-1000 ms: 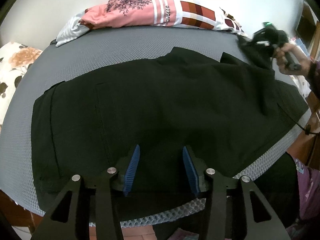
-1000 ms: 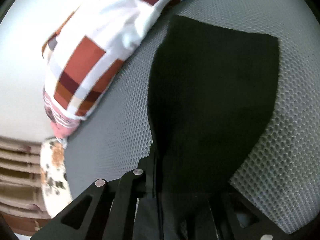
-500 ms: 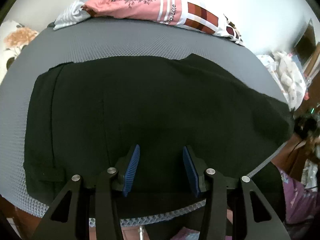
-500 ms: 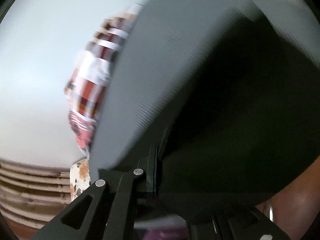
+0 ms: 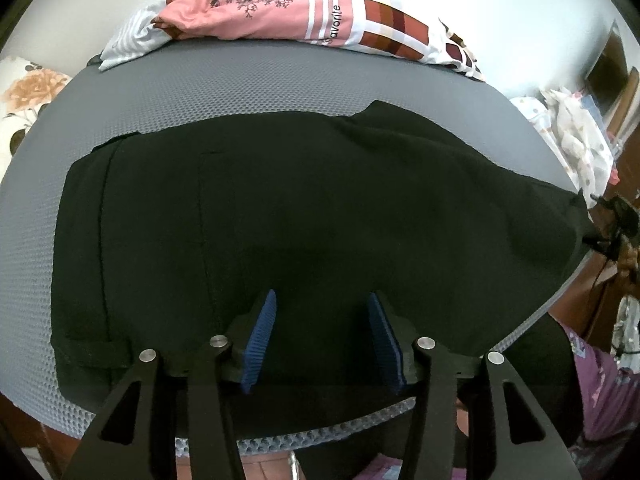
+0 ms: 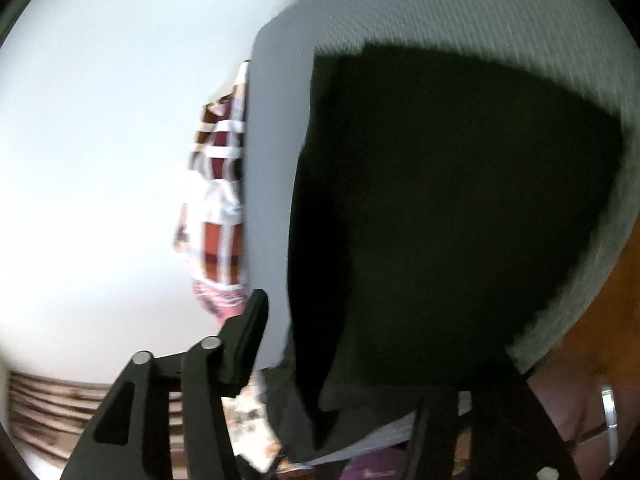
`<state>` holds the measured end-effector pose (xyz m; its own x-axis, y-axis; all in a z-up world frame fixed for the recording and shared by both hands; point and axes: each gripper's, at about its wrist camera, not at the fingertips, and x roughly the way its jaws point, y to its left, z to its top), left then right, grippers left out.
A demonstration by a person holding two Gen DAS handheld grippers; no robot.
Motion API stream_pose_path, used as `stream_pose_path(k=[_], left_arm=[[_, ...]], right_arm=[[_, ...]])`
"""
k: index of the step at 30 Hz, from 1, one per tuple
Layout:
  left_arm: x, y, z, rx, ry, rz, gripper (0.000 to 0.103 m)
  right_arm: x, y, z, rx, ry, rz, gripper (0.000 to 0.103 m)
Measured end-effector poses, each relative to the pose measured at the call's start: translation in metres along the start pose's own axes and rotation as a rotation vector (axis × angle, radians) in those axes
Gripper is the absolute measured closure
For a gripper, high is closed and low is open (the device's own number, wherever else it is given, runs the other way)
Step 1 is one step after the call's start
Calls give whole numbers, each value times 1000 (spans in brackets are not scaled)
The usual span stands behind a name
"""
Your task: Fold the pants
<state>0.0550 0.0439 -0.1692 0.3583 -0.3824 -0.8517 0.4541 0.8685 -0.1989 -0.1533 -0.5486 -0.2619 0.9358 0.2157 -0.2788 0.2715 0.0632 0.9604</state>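
Note:
Black pants (image 5: 304,216) lie spread flat across the grey mesh mattress (image 5: 248,92), reaching its right edge. My left gripper (image 5: 320,334) hovers over the pants' near edge. Its blue pads (image 5: 260,340) are apart and opening, and press on nothing. In the left wrist view my right gripper (image 5: 618,216) shows as a dark shape at the pants' right tip. In the blurred right wrist view the right gripper (image 6: 344,344) is opening. Its left finger (image 6: 248,336) stands clear of the pants (image 6: 440,208); black cloth hides the right finger.
Pink and checked bedding (image 5: 312,12) is heaped along the mattress's far edge. A floral pillow (image 5: 28,96) lies at the left, white clothes (image 5: 576,136) at the right. A hand with a ring (image 6: 608,420) and a purple garment (image 5: 600,396) are at the near right.
My right gripper swung from the far side to the mattress's right edge, drawing the pants' end out flat, then its jaws parted. The left gripper stayed put and its pads widened slightly.

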Motion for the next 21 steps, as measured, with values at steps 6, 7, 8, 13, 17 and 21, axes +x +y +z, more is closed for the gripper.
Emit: stream_pose_path(k=[6,7,8,13,17,21], left_arm=[[2,-5,-1,9,-9,1,43],[3,-6,-2,14,-10,3,42],[3,-9,-2,20,-11,7,39],[7,-18,-3,66,-11,23,27],[9,-21,-3,80,-13,14,19],[9,-19,-2,67,-18,-3,16]], right_arm=[[9,30,32,-71,16,-251,40],[12,39,38,-102,18,-316,40],[12,42,40,-116,24,-355,40],[39,66,46,-186,75,-530,40],[49,79,39,-191,78,-602,33],[59,91,41,-165,55,-617,31]])
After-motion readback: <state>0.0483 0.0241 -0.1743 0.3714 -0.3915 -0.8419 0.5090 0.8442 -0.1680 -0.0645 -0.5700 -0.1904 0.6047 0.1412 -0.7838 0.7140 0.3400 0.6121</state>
